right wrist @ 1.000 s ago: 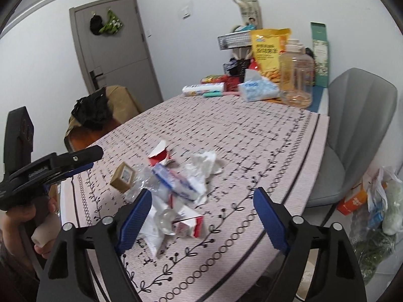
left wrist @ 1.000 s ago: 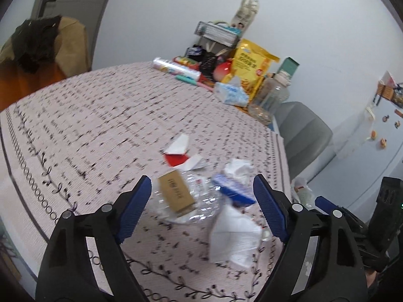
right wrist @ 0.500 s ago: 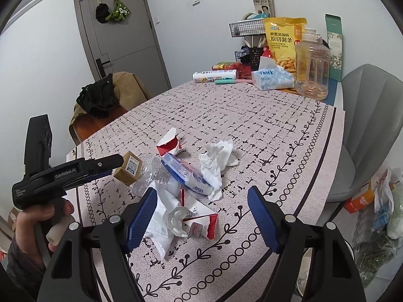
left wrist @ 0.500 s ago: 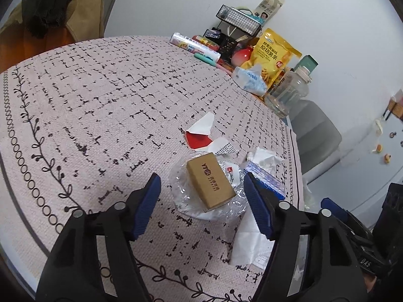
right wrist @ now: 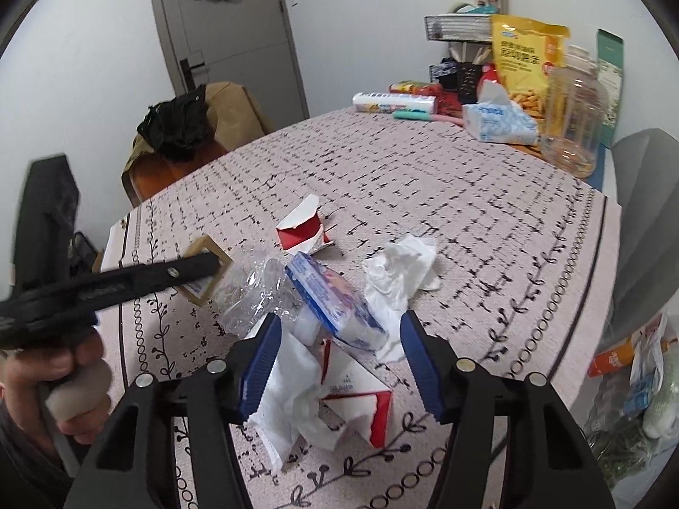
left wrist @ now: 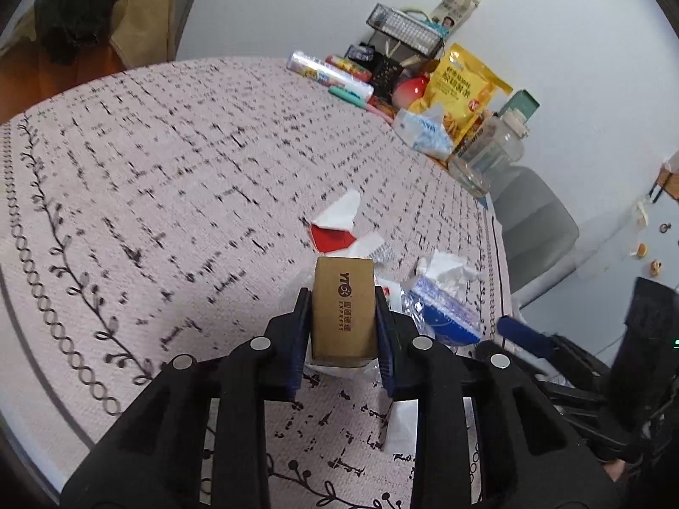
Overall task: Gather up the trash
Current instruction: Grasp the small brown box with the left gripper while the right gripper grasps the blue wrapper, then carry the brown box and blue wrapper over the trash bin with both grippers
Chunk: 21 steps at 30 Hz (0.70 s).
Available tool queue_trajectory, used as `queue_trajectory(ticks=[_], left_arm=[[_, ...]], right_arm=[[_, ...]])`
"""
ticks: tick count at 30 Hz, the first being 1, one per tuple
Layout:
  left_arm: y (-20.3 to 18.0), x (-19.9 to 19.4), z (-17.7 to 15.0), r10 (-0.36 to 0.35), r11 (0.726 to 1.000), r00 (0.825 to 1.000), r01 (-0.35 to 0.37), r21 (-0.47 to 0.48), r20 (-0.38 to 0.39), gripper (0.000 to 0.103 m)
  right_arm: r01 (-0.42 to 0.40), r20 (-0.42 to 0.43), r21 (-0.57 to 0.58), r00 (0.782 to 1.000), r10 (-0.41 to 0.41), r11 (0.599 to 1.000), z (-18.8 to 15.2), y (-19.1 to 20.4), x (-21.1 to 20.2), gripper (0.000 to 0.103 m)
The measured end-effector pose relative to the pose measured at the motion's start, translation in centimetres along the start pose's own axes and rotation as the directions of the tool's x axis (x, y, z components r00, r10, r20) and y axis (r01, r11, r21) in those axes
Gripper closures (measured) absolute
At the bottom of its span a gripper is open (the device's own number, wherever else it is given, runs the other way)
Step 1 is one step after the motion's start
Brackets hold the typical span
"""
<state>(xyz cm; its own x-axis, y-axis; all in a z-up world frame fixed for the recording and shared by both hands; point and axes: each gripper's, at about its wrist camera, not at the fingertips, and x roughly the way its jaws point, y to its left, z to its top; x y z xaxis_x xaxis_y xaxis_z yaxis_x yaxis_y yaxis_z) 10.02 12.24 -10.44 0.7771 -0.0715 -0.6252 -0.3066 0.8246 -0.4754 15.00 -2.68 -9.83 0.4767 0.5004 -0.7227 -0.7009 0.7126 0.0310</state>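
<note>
Left gripper (left wrist: 343,318) just clamped on the box (left wrist: 343,305); lift straight, clear of the plastic wrap (right wrist: 254,292). Right gripper (right wrist: 339,354) closing, not yet gripping, around the blue pack (right wrist: 335,301) near the table's (right wrist: 467,195) front edge. Groceries crowding the far corner.

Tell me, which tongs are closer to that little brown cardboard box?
Left. The left tongs are clamped on the brown cardboard box; the right tongs straddle the blue packet beside it.
</note>
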Motion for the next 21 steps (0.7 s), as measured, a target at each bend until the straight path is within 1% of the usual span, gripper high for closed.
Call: queue_trajectory(ticks=[3, 5, 6, 7, 8, 9, 13, 21], left_arm=[[0.5, -1.1, 0.3, 0.008, 1.0, 1.0, -0.008, -0.009, 0.028, 0.075], [0.8, -1.6, 0.4, 0.009, 1.0, 0.999, -0.009, -0.014, 0.039, 0.075], [1.0, -1.8, 0.4, 0.01, 1.0, 0.999, -0.009, -0.016, 0.043, 0.075], [1.1, -2.0, 0.5, 0.011, 1.0, 0.999, -0.01, -0.017, 0.046, 0.075], [1.2, -2.2, 0.5, 0.012, 1.0, 0.999, -0.011, -0.019, 0.049, 0.075], [1.3, -2.3, 0.5, 0.012, 1.0, 0.999, -0.011, -0.021, 0.051, 0.075], [1.3, -3.0, 0.5, 0.01, 1.0, 0.998, -0.009, -0.019, 0.065, 0.075], [-0.3, -4.1, 0.7, -0.017, 1.0, 0.996, 0.016, 0.012, 0.089, 0.075]], right_arm=[[0.003, -0.026, -0.02, 1.0, -0.004, 1.0, 0.4, 0.5, 1.3, 0.05], [0.005, -0.045, -0.026, 0.999, -0.006, 1.0, 0.6, 0.7, 2.1, 0.055], [0.005, -0.051, -0.028, 0.999, -0.006, 1.0, 0.7, 0.9, 2.3, 0.062], [0.0, -0.063, -0.032, 0.998, -0.002, 0.999, 0.7, 1.0, 2.7, 0.072], [-0.005, -0.073, -0.036, 0.997, 0.002, 0.999, 0.7, 1.1, 2.9, 0.078], [-0.006, -0.081, -0.043, 0.997, 0.003, 0.999, 0.7, 1.3, 3.0, 0.089], [-0.011, -0.043, -0.055, 0.999, 0.009, 0.998, 1.2, 2.0, 1.7, 0.092], [-0.027, 0.041, -0.067, 0.999, 0.03, 0.997, 2.1, 2.6, -1.9, 0.092]])
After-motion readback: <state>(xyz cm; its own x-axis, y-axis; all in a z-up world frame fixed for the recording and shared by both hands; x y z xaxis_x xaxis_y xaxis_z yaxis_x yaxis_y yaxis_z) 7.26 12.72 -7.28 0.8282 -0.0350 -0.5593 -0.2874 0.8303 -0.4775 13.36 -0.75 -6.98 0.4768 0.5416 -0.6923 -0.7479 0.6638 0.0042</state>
